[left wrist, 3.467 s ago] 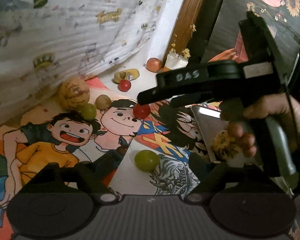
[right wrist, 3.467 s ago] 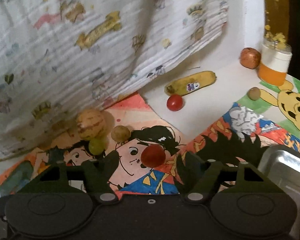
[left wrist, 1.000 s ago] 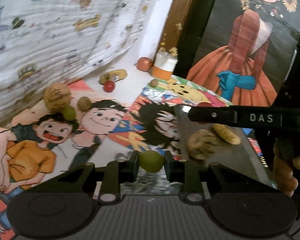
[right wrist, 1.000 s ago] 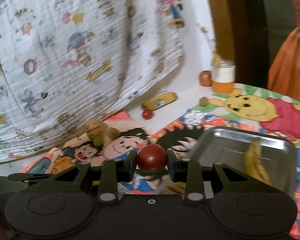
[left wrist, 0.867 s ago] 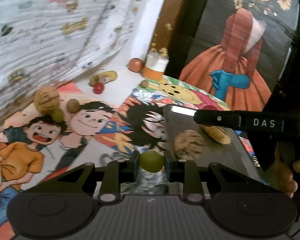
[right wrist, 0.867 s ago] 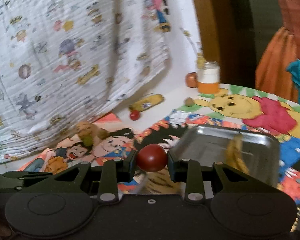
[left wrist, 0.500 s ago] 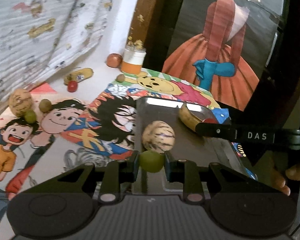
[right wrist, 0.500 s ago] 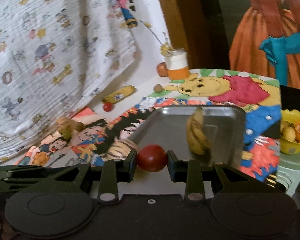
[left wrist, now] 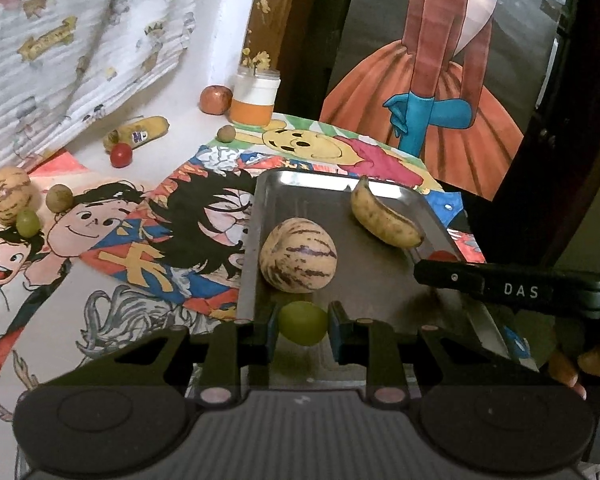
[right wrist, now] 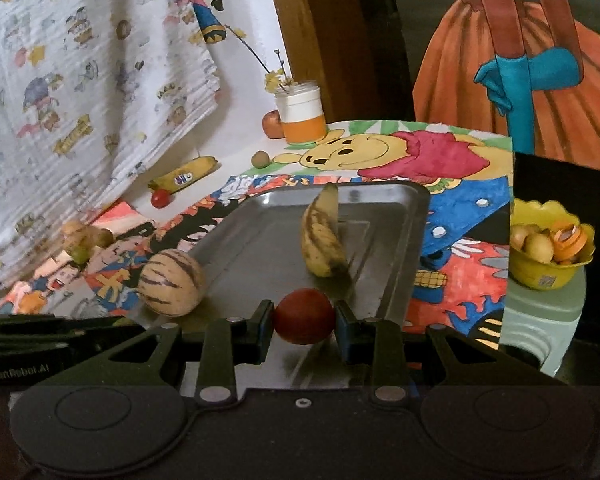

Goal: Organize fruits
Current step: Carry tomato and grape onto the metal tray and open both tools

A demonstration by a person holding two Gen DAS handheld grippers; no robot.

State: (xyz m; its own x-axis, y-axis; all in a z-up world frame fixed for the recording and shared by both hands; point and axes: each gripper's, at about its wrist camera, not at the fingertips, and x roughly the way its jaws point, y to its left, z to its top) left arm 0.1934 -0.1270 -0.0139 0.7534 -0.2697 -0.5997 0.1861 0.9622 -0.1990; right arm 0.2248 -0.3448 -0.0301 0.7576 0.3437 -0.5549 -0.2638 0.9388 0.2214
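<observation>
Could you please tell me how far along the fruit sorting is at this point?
Done: a striped melon and a spotted yellow banana lie in the metal tray. In hand: left gripper holds a green grape, right gripper a red tomato, over it. Left: fruits on the cartoon mat.

Both views are dim and warm-toned, with fisheye bending and black vignetting at the corners. The rectangular steel tray (left wrist: 342, 184) catches a bright glare along its far rim, perhaps from light overhead. The patterned white hanging cloth (right wrist: 80, 80) looks smeared and soft in the right view.
</observation>
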